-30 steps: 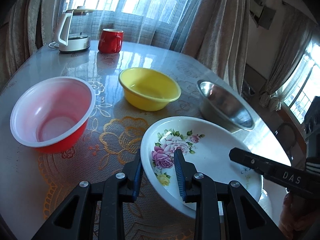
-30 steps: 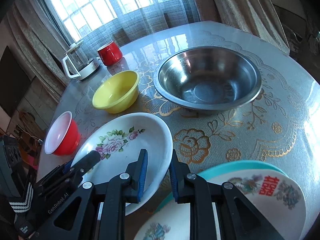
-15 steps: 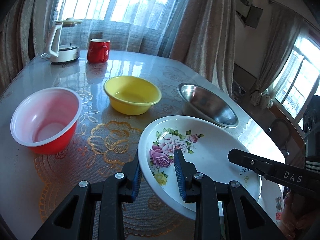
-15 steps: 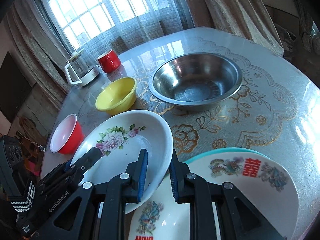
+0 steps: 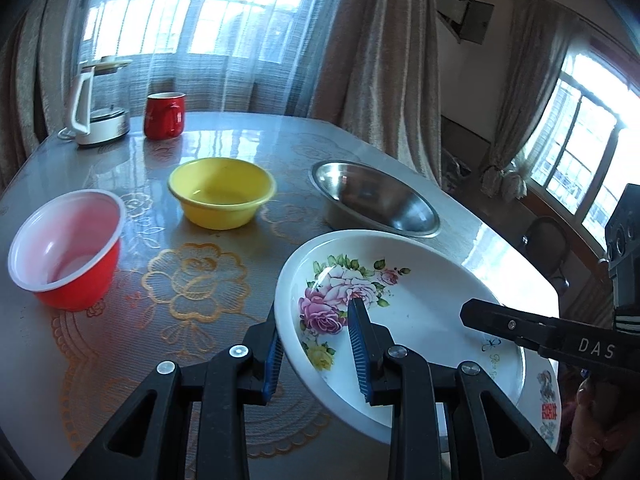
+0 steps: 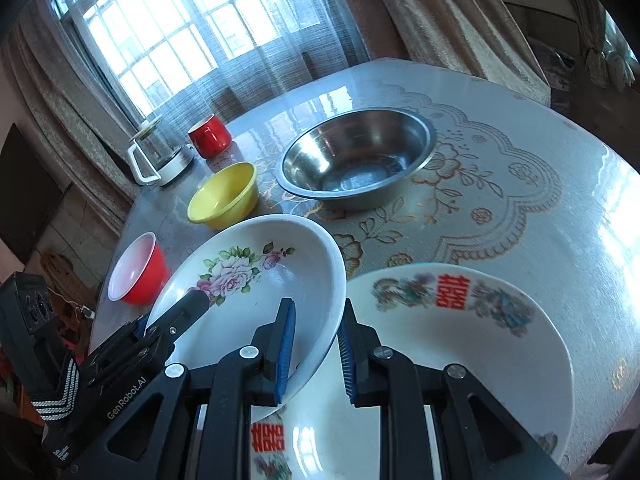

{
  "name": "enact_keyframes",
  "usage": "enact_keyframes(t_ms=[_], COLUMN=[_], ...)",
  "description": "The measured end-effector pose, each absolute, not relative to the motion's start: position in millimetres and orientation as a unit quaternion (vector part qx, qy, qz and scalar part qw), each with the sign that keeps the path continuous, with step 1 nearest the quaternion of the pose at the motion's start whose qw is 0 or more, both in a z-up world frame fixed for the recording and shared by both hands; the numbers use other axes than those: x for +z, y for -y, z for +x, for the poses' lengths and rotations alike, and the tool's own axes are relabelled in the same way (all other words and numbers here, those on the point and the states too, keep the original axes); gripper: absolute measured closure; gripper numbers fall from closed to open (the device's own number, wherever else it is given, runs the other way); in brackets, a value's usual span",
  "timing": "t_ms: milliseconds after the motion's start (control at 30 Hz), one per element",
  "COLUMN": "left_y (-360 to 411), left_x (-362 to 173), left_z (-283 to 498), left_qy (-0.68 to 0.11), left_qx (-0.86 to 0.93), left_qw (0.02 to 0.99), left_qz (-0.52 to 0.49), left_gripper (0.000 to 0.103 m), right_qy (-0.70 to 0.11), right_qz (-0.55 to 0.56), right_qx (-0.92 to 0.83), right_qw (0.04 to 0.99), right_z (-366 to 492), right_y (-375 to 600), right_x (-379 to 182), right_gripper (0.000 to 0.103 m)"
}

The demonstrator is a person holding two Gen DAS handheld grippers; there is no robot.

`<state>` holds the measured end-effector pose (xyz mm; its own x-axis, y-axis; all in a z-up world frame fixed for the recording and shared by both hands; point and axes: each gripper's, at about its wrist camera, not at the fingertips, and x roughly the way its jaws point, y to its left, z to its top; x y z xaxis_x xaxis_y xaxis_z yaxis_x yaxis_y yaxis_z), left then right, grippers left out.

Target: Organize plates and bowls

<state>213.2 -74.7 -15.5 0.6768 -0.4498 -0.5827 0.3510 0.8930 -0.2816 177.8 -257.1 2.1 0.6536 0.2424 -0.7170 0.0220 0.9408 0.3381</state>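
Red-character plate (image 6: 460,344): near edge cut off by the frame bottom, left part hidden under the rose plate (image 6: 256,292) and right gripper (image 6: 316,344) body. From the left wrist view only a sliver of it (image 5: 546,404) shows past the rose plate. Small blue lettering on the rose plate rim (image 5: 498,354) unreadable. Steel bowl (image 5: 376,200) near wall hidden behind the rose plate. Kettle (image 6: 160,156) top washed out by window glare.

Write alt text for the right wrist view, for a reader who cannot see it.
Both grippers, the right gripper and the left gripper, grip opposite edges of a white floral plate, holding it partly over a larger plate with red characters. Behind on the patterned table stand a steel bowl, yellow bowl, red bowl, red mug and kettle.
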Motion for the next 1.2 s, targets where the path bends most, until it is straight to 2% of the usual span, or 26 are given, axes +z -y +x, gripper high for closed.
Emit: enact_keyframes(t_ms=[1200], left_y=[154.6], left_x=[-17.5], left_z=[139.7], left_qy=[-0.329], left_qx=[-0.32], left_qw=[0.888], left_qz=[0.021], left_gripper=[0.072], right_qy=[-0.405], right_qz=[0.235], right_qx=[-0.001], right_qw=[0.884], right_z=[82.1], right_y=[334.7], right_x=[-10.5], right_gripper=[0.081])
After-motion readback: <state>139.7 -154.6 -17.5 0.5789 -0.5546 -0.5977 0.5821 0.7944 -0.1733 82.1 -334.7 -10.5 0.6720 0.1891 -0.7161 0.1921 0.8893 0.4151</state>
